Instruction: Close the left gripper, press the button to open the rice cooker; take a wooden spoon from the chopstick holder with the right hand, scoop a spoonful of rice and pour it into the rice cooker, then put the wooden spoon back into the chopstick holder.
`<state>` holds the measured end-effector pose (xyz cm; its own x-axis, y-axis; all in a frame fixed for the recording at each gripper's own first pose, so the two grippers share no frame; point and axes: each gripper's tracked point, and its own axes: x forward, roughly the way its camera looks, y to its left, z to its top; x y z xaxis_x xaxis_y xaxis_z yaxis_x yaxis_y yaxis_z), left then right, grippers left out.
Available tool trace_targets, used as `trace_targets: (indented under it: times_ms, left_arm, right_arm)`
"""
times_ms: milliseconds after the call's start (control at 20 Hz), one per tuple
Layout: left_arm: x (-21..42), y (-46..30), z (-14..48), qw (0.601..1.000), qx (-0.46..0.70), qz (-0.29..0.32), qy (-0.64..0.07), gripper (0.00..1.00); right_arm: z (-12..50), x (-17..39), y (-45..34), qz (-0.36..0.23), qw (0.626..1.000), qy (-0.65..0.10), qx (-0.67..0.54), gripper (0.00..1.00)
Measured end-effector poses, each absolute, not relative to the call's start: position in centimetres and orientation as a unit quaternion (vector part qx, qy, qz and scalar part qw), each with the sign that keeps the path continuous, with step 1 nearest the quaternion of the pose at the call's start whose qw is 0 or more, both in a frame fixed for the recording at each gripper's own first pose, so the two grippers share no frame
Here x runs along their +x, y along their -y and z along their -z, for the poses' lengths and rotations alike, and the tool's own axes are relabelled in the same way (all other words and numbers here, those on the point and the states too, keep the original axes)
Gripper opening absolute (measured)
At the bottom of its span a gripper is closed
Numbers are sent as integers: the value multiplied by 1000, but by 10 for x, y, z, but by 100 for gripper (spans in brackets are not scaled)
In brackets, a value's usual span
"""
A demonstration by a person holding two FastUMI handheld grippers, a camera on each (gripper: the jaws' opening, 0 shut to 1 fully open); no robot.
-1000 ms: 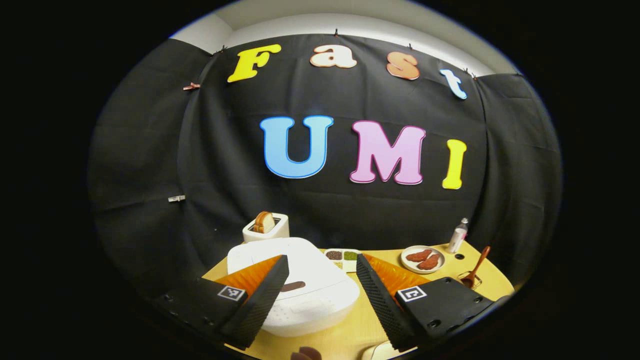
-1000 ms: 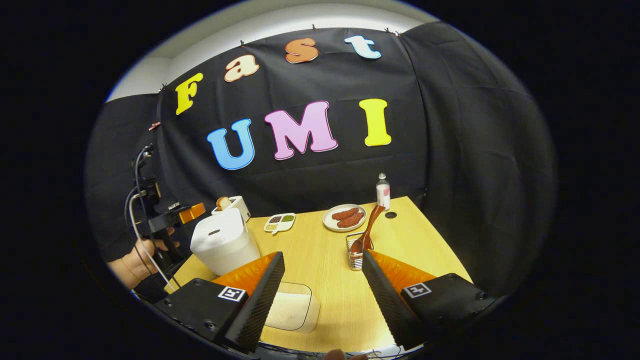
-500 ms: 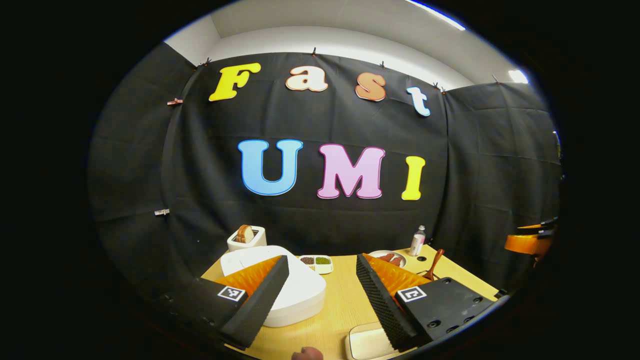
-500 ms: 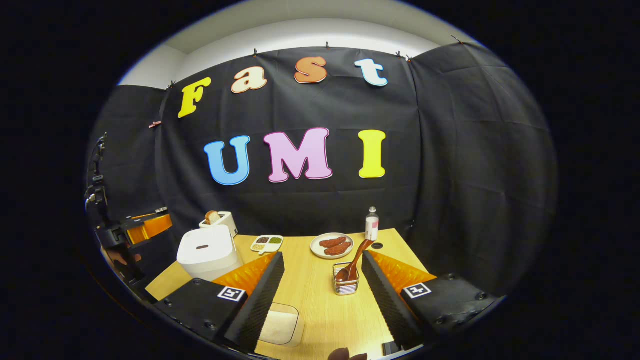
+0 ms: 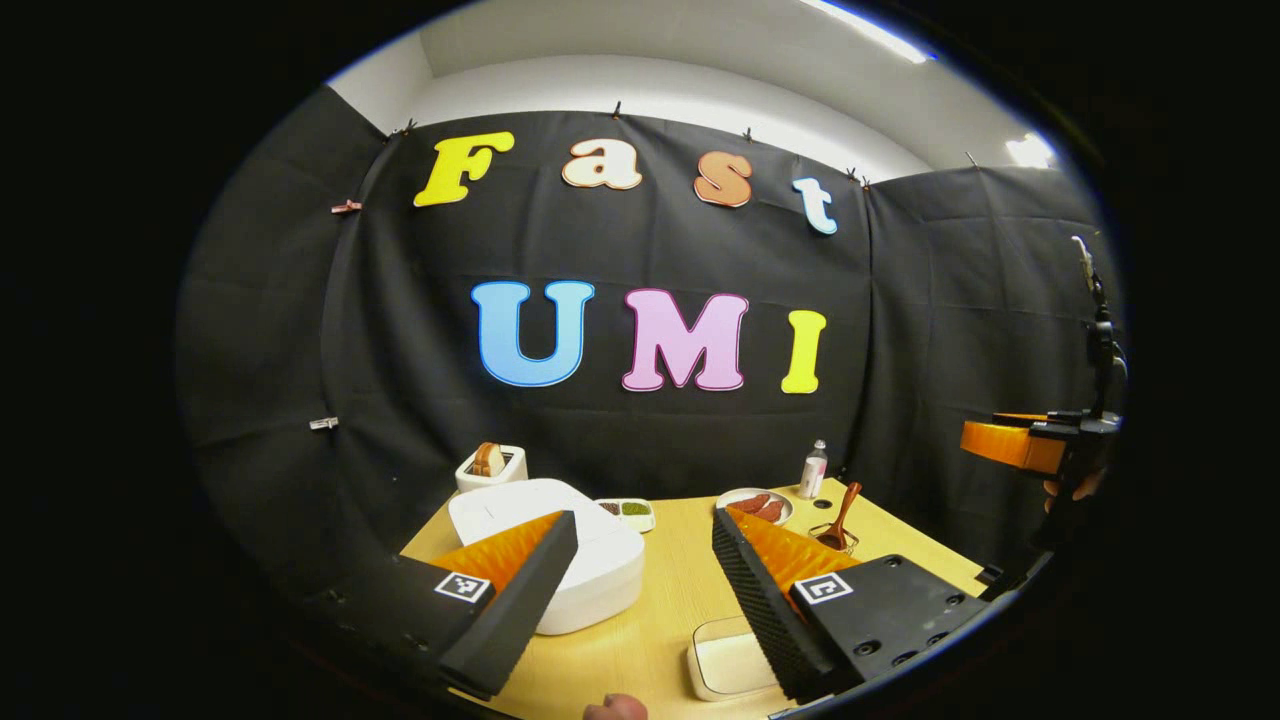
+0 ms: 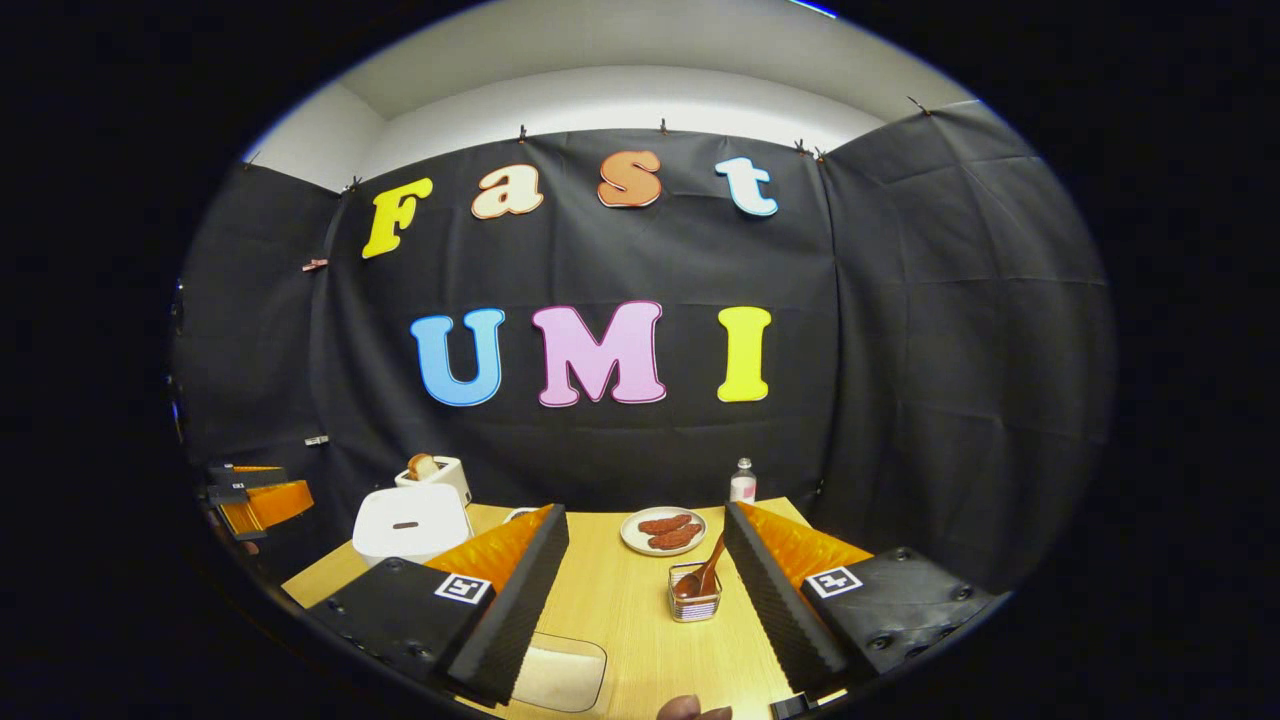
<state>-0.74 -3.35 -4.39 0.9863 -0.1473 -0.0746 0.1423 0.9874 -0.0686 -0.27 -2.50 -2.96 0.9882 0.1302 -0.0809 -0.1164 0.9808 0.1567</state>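
The white rice cooker [image 5: 570, 545] [image 6: 410, 522] stands with its lid down on the wooden table [image 5: 670, 590], at the left. My left gripper [image 5: 640, 570] hangs open above the table, just right of the cooker, touching nothing. A wooden spoon [image 6: 708, 572] [image 5: 838, 512] leans in the clear chopstick holder [image 6: 692, 598]. A white box of rice [image 5: 725, 668] [image 6: 560, 675] lies near the front edge. My right gripper [image 6: 645, 590] is open and empty, held back above the table with the holder between its fingers farther off. It also shows at the right edge of the left gripper view as the right gripper [image 5: 1010, 445].
A toaster [image 5: 490, 467] with bread stands behind the cooker. A small divided dish [image 5: 628, 512], a plate of sausages [image 6: 665, 530] and a bottle [image 6: 741, 485] line the back of the table. The left gripper [image 6: 260, 495] sits at the far left in the right gripper view.
Both grippers have pulled back and up from the table; cooker, holder and box now look smaller and farther off. Both stay open.
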Motion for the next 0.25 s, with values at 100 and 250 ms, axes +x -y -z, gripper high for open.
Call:
trace_targets:
  times_ms: [100,250]
  left_arm:
    - [-11,35,44,996,-31,77,-37,94]
    - [-11,35,49,995,-42,80,-42,94]
  right_arm:
    - [28,-5,22,-64,994,-46,75,98]
    - [28,-7,19,-64,994,-47,73,98]
